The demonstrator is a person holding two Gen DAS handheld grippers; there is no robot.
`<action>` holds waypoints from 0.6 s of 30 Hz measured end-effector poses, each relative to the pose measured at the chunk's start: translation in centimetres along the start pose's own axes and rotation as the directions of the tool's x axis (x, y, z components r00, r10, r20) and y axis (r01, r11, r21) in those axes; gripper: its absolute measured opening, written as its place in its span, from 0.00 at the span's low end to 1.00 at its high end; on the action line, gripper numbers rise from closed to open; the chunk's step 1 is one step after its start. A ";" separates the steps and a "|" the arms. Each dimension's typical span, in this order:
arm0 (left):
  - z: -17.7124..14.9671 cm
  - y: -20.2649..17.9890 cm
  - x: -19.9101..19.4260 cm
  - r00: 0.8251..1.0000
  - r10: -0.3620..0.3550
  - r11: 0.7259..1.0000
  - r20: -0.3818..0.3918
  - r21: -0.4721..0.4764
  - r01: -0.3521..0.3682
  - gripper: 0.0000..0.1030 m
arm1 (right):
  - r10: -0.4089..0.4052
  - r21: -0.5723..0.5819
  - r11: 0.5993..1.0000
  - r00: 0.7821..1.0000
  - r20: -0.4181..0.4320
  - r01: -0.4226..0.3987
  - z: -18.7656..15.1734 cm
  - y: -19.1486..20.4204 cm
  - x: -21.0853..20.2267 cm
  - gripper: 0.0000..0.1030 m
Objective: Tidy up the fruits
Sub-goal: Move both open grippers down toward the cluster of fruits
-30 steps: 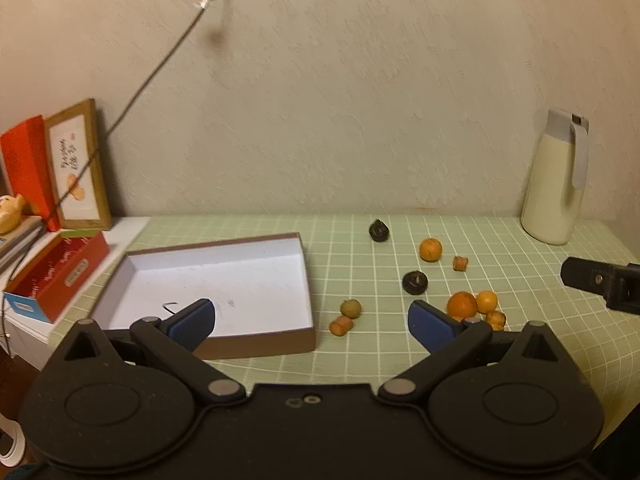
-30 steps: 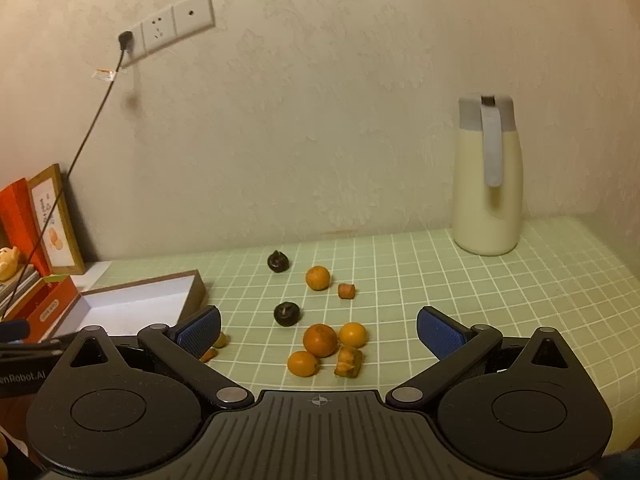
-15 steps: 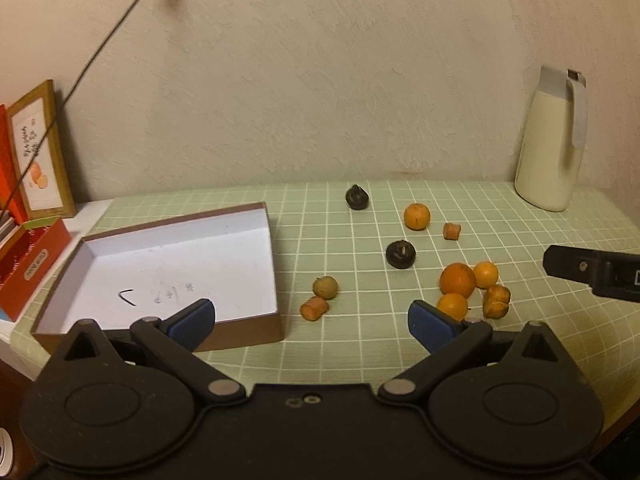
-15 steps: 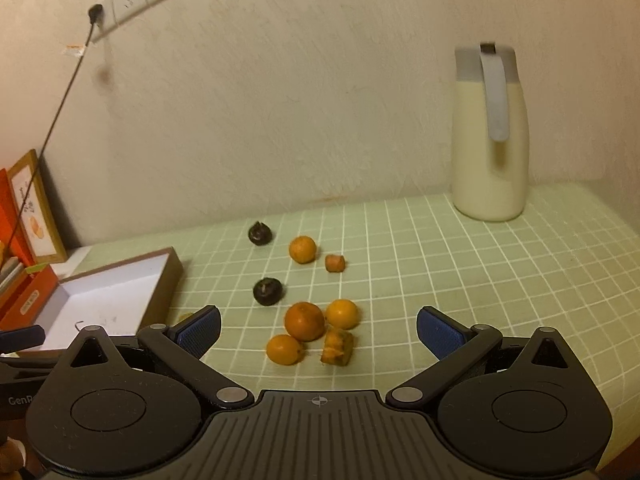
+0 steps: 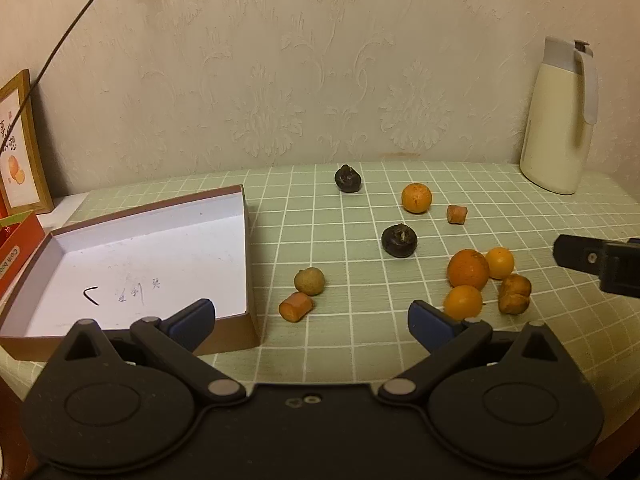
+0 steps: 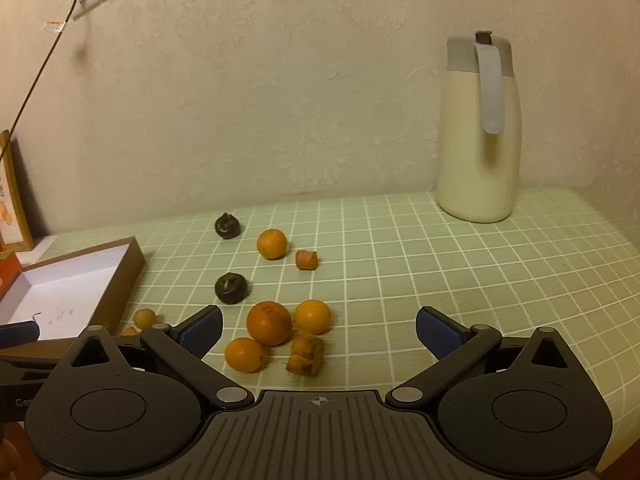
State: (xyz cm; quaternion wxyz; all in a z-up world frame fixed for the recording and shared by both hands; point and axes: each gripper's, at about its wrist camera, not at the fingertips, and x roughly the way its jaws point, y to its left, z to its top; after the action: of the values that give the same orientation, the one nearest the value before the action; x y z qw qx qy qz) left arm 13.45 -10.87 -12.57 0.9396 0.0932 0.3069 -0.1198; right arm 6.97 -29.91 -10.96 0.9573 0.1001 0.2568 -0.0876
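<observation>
Loose fruits lie on the green checked tablecloth point(image 5: 348, 336). A big orange point(image 5: 468, 268) point(image 6: 269, 323) sits in a cluster with two small oranges point(image 6: 313, 316) and a brown lumpy piece point(image 6: 306, 353). Two dark round fruits point(image 5: 399, 241) point(image 6: 230, 288) and another orange point(image 5: 416, 198) lie farther back. A green-brown fruit point(image 5: 309, 281) and an orange chunk point(image 5: 295, 306) lie beside the empty open box point(image 5: 244, 240). My left gripper point(image 5: 312, 318) is open and empty near these. My right gripper point(image 6: 319, 326) is open and empty just before the cluster.
A cream thermos jug point(image 6: 478, 128) stands at the back right by the wall. A framed picture point(image 5: 18, 148) and an orange carton point(image 5: 18, 252) stand left of the box. A small orange chunk point(image 6: 307, 259) lies mid-table. The right gripper's body point(image 5: 600, 260) shows at the left view's right edge.
Both grippers have moved forward and lower toward the table; the fruits and box loom larger. Jaws stayed open. No fruit has moved.
</observation>
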 end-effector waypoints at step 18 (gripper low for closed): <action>-0.1 -4.4 3.2 0.995 -0.090 0.987 -0.034 0.134 0.094 0.77 | 0.009 0.045 0.999 0.998 -0.061 -0.006 -0.8 -1.2 2.8 0.70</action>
State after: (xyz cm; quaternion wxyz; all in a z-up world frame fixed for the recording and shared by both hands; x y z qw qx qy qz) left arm 14.62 -15.60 -15.05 0.9202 0.1441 0.3150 -0.1823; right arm 8.67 -31.22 -13.28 0.9468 0.1252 0.2835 -0.0866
